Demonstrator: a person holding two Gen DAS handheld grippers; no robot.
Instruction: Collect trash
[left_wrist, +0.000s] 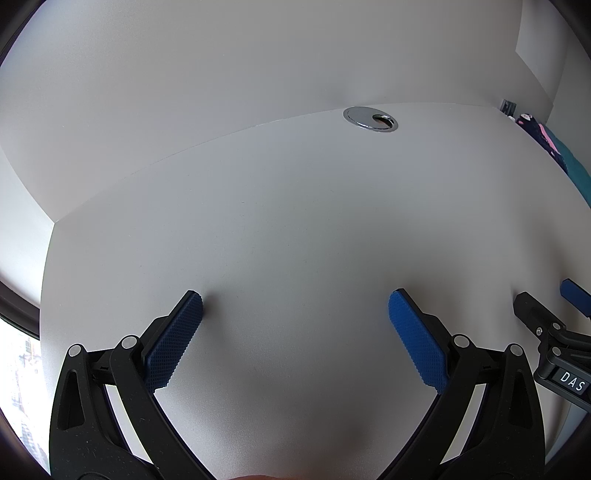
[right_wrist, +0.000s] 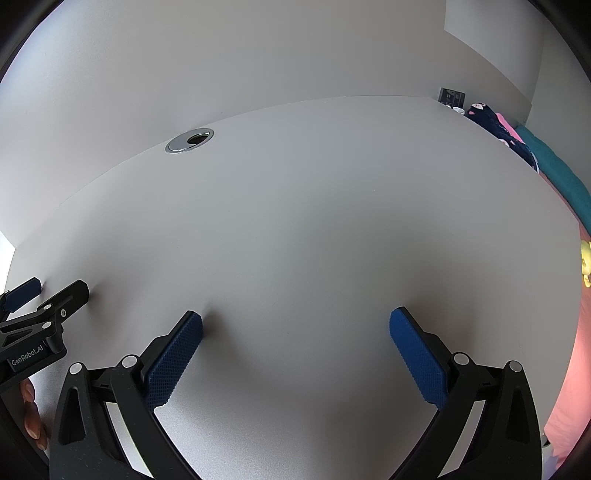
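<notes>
Currently, item 1: left tool (left_wrist: 295, 299), black frame w/ blue ribbed pads, spread wide, empty, hovering low over pale grey matte surface (left_wrist: 295, 221). Item 2: right tool (right_wrist: 295, 317), same build, also wide, empty, just beside the left one. Item 3: round chrome cable grommet (left_wrist: 370, 118) at rear edge of surface, ahead of both. Trash: none visible on surface in either view, so direction, long axis and nearer tool can't be told. Off right edge: dark patterned fabric (right_wrist: 498, 129), teal cloth (right_wrist: 554, 166); the right tool is nearer these.
</notes>
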